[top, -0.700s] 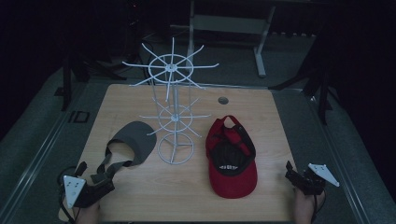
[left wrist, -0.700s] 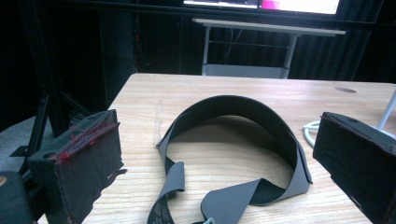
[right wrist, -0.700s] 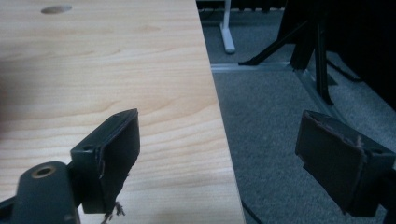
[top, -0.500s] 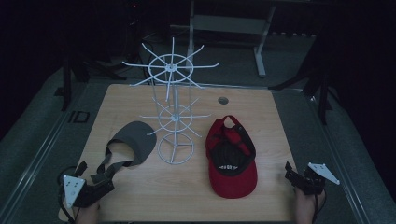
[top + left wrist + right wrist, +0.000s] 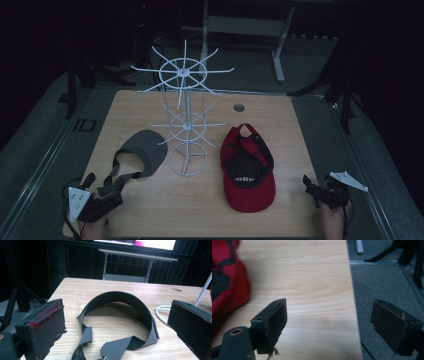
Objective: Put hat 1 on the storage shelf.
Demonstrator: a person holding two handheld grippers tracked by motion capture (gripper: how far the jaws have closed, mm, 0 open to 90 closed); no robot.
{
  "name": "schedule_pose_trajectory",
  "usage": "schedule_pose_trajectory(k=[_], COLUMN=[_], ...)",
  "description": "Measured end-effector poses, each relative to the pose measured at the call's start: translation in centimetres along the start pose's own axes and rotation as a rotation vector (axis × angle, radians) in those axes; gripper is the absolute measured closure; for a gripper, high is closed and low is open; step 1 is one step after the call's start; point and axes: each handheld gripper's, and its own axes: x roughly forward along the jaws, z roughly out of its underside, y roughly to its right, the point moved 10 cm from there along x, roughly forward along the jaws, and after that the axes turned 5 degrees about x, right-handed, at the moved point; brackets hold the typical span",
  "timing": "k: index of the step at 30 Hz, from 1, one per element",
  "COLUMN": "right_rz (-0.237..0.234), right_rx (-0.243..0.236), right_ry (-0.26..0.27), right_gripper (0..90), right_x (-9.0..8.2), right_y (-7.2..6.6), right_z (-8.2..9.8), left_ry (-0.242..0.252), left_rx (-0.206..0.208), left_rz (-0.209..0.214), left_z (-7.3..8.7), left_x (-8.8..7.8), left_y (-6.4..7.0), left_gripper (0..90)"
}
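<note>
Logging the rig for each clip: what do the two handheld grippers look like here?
Both are black. The left gripper carries a grey three-cornered plate with small dark dots; its jaw pads show frayed red edges. The right gripper has the same grey plate, worn dark pads, and a cable trailing back.

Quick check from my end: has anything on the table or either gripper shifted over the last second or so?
Nothing has visibly changed. The left gripper sits open at the strap end of the grey visor, the right gripper open at the table's right edge, beside the red cap. The wire rack stands between visor and cap as before.
</note>
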Motion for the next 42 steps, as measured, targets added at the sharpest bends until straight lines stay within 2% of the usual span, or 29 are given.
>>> schedule_pose_trajectory(k=[3, 6, 7, 9, 11, 15, 17, 18, 20, 21, 22, 23, 26, 30, 33, 35, 38, 39, 40, 42], right_rz=[-0.067, -0.089, -0.107, -0.139, -0.176, -0.200, -0.221, -0.228, -0.251, -0.251, -0.266, -0.266, -0.284, -0.318, -0.336, -0.330, -0.324, -0.311, -0.297, -0.298], right_rx=[-0.025, -0.067, -0.080, -0.103, -0.130, -0.153, -0.173, -0.176, -0.200, -0.200, -0.226, -0.226, -0.254, -0.280, -0.289, -0.318, -0.335, -0.358, -0.382, -0.396], right_ry=[-0.013, 0.003, 0.001, -0.005, -0.016, -0.035, -0.040, -0.031, -0.060, -0.060, -0.055, -0.055, -0.048, -0.054, -0.068, -0.095, -0.107, -0.117, -0.125, -0.122], right_gripper=[14.3, 14.4, 14.4, 14.4, 14.3, 12.1, 10.6, 10.6, 12.6, 12.6, 12.7, 12.7, 13.4, 14.4, 16.9, 19.9, 20.6, 23.0, 24.1, 27.6], right_x=[-0.2, -0.4, -0.4, -0.4, -0.3, -0.1, 0.2, 0.2, 0.6, 0.6, 0.9, 0.9, 1.6, 2.7, 3.4, 5.0, 6.0, 6.4, 6.9, 7.7], right_y=[-1.3, -2.2, -2.6, -3.4, -4.2, -5.3, -6.5, -6.9, -7.8, -7.8, -8.8, -8.8, -10.1, -11.9, -12.6, -13.6, -13.9, -14.0, -14.1, -14.5], right_z=[-1.2, -2.3, -2.7, -3.2, -3.7, -4.2, -4.7, -5.0, -5.1, -5.1, -5.5, -5.5, -6.0, -6.4, -6.3, -6.0, -5.8, -5.6, -5.4, -5.0], left_ry=[-0.005, 0.006, 0.013, 0.011, -0.005, -0.013, -0.019, -0.019, -0.026, -0.026, -0.026, -0.028, -0.029, -0.029, -0.031, -0.031, -0.036, -0.036, -0.031, -0.029], left_rx=[-0.006, -0.017, -0.027, -0.028, -0.018, 0.013, 0.029, 0.028, 0.027, 0.027, 0.029, 0.025, 0.007, -0.008, -0.008, -0.002, 0.025, 0.028, 0.022, 0.008], left_rz=[0.011, 0.030, 0.047, 0.051, 0.058, 0.062, 0.078, 0.089, 0.106, 0.106, 0.115, 0.124, 0.140, 0.143, 0.143, 0.145, 0.126, 0.120, 0.122, 0.122], left_z=[0.0, -0.2, -0.3, -0.3, -0.2, -0.3, -0.3, -0.2, -0.2, -0.2, -0.2, -0.2, -0.1, -0.1, -0.1, -0.1, -0.1, -0.1, -0.1, -0.2], left_x=[0.0, -0.1, -0.2, -0.3, -0.3, -0.3, -0.2, -0.1, -0.1, -0.1, -0.1, -0.1, 0.0, 0.0, -0.1, -0.1, -0.1, -0.1, -0.1, -0.1], left_y=[0.3, 0.6, 0.8, 0.9, 1.1, 1.5, 2.0, 2.2, 2.6, 2.6, 2.7, 2.8, 3.0, 2.9, 2.9, 2.9, 2.9, 2.8, 2.8, 2.8], left_gripper=[1.6, 1.6, 1.6, 1.6, 1.6, 1.6, 1.6, 1.6, 1.6, 1.5, 1.6, 1.6, 1.6, 1.6, 1.6, 1.6, 1.6, 1.5, 1.5, 1.5])
